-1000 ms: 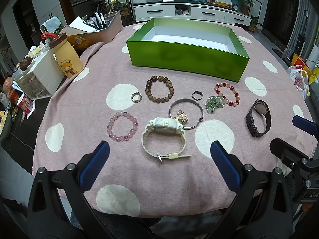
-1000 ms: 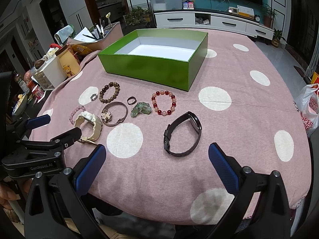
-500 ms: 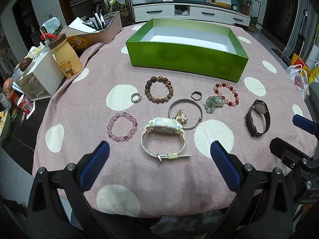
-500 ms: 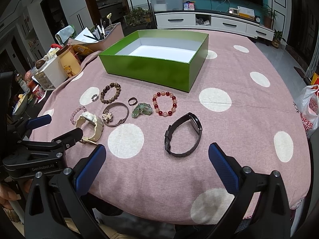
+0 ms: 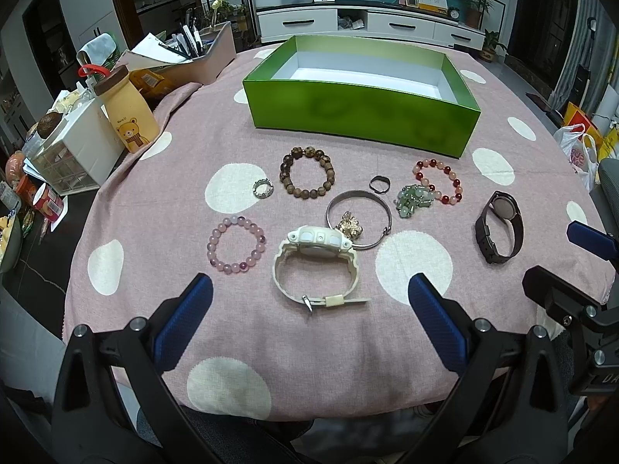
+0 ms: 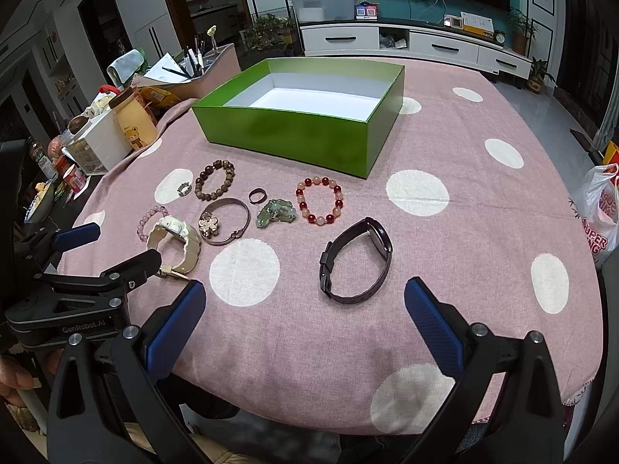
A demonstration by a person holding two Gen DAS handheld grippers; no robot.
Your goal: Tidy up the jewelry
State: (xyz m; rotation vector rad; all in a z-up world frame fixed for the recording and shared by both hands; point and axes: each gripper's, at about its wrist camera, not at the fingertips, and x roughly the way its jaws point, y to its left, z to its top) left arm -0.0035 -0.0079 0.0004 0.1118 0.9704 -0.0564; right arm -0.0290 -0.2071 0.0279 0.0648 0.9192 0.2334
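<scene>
Left gripper (image 5: 309, 301) held low at the near edge of the desk (image 5: 154, 263), blue pads spread wide apart, nothing between them. Directly ahead of it, just beyond the gap: white watch (image 5: 315, 261), buckle end nearest. Ahead and to the left: pink bead bracelet (image 5: 236, 245). Farther ahead: brown bead bracelet (image 5: 306, 178), with a small sparkly ring (image 5: 263, 187) just to its left. Ahead and slightly right: silver bangle (image 5: 358, 212) with a gold flower charm (image 5: 350, 226) inside it, touching the watch's far side. Beyond the bangle: small dark ring (image 5: 379, 184). Farther right: green stone cluster (image 5: 412, 199), touching the red and pink bead bracelet (image 5: 437, 181). Far right: black watch (image 5: 501, 226).

Right gripper (image 6: 305, 305) likewise low at the desk edge, pads wide apart, empty. Black watch (image 6: 356, 261) straight ahead of it, standing on its strap edge. Red and pink bead bracelet (image 6: 320, 200) beyond that, green stone cluster (image 6: 274, 212) just to the left. White watch (image 6: 176, 243) far left, partly hidden behind the left gripper's finger.

Green box (image 5: 361, 116) open, well beyond all the jewelry, white inside, nothing visible in it. Yellow bear bottle (image 5: 129, 110) and white drawer unit (image 5: 77, 147) far ahead-left of the left gripper.
</scene>
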